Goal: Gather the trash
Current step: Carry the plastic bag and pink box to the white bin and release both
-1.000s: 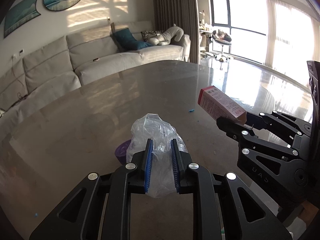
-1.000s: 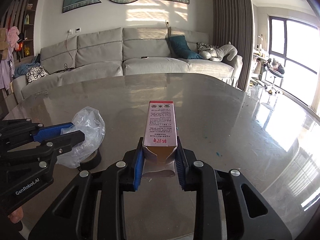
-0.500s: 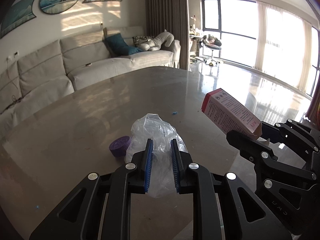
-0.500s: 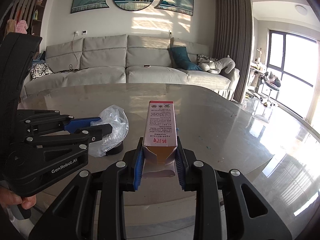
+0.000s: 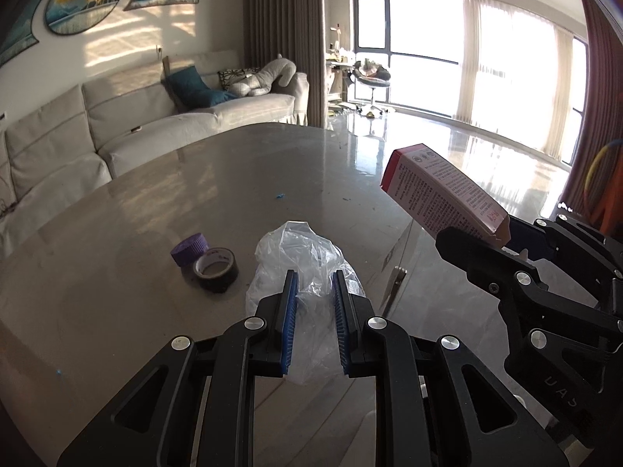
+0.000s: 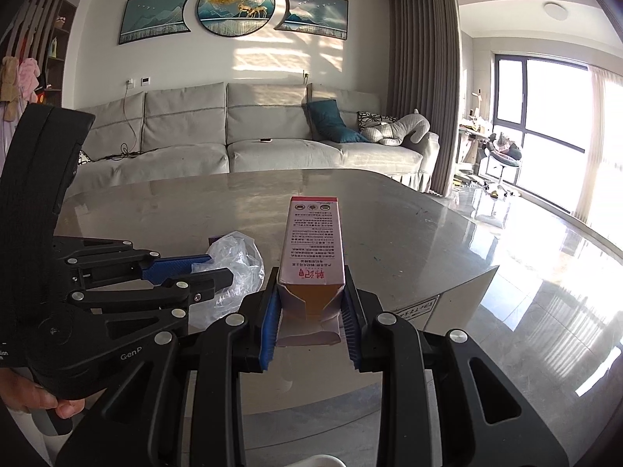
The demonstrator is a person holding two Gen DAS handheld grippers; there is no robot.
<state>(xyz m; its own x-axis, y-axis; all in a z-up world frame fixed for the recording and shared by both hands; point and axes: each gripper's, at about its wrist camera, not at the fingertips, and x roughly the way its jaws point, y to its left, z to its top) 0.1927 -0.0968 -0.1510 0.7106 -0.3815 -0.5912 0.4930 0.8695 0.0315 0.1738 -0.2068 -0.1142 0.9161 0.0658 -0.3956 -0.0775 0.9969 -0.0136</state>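
- Nearest, the left gripper [image 5: 313, 292] has its blue pads squeezed onto a clear plastic bag [image 5: 303, 257], which bunches up ahead of the fingertips and hangs limp below them, off the table
- That bag looks feather-light, soft and slippery; I'd judge a pinch on a thick gathered wad, as here, is the safest hold, since a single thin layer could slide out
- To its right, the right gripper [image 6: 311, 303] is clamped on the open back end of a pink carton [image 6: 314, 249], which sticks straight out ahead between the fingers, also in the air
- The carton seems empty and light, with stiff card sides that will dent if crushed; its flaps at the gripped end are already folded loose, so a hold further up the closed body would be firmer
- A person's hand [image 6: 37, 404] shows at the lower left of the right view, wrapped round the left tool's handle
- Just ahead and left of the left gripper, on the grey table [image 5: 136, 233], a roll of dark tape [image 5: 216, 268] touches a purple cap [image 5: 189, 248] behind it; whether these count as trash I can't say
- Further ahead, a tiny blue scrap [image 5: 279, 196] lies on the tabletop
- Beyond the table stands a pale sofa [image 6: 233, 136]; no bin shows in either view
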